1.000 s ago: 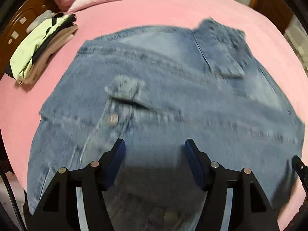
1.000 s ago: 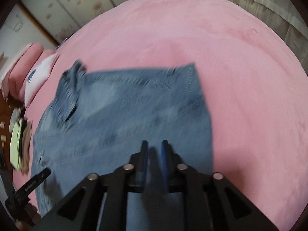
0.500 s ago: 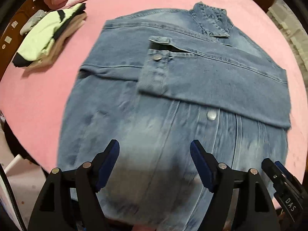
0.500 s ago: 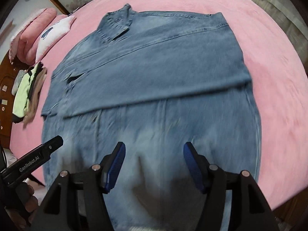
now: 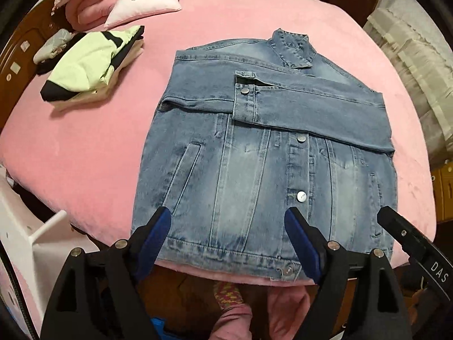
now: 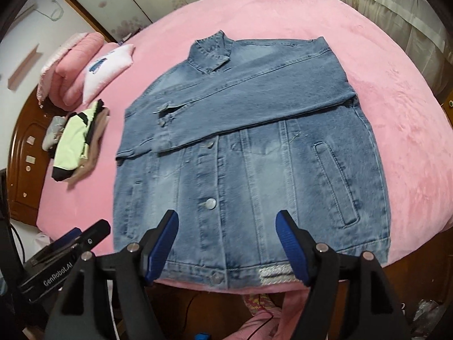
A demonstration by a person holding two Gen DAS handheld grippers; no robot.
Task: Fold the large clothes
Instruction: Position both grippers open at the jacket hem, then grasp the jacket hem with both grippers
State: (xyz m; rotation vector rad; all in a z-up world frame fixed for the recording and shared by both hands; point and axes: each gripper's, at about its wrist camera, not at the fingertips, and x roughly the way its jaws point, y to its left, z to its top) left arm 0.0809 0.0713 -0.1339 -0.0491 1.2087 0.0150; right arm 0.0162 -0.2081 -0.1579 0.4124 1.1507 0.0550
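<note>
Denim jacket flat; both tongs gape.

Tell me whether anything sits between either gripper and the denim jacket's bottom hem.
Nothing visible does. The left gripper and right gripper are both open, poised above the denim jacket near its hem, with bare denim between the fingers.

A big bed with a soft pink blanket fills the view. Near its far left side sits a pile of folded clothes with a light green one on top. Behind the pile lie a rolled pink quilt and a white pillow with a blue picture. Pale curtains hang on the right. A brown wooden headboard stands at the left.
</note>
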